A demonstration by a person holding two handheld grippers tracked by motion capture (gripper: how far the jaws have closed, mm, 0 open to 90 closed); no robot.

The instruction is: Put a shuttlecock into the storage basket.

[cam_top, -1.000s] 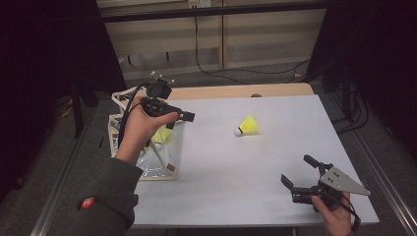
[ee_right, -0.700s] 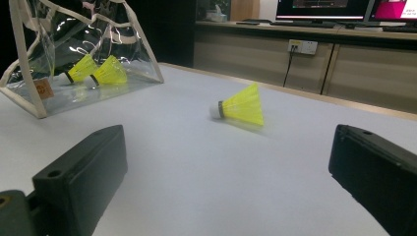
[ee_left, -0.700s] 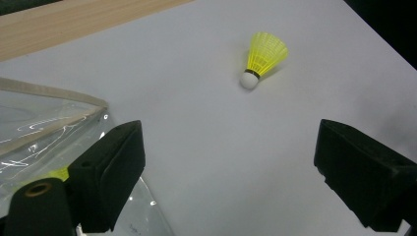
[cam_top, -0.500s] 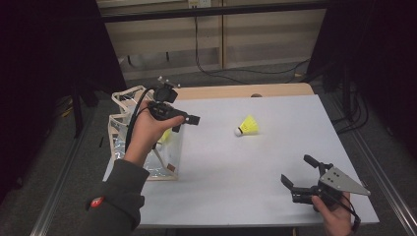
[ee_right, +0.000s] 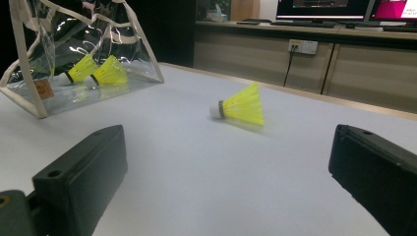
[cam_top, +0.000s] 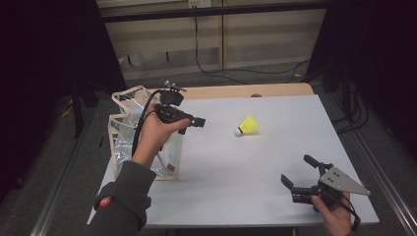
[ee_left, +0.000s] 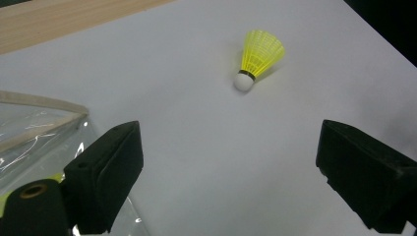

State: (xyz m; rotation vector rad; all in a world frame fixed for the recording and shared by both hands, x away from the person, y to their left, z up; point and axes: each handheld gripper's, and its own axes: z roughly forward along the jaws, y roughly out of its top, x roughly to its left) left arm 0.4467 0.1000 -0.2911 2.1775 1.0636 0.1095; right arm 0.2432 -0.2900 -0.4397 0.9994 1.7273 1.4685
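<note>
The left claw has sunk, gaping empty like the right claw, over the white table in a seemingly dim room.

We take this for a lab or office test room. A white-topped table with a pale wooden edge stands on grey carpet, flanked by metal rails of a frame. Behind it we see low beige cabinets along the wall, a wall socket with cables trailing down, and lit computer monitors on the counter above.
</note>
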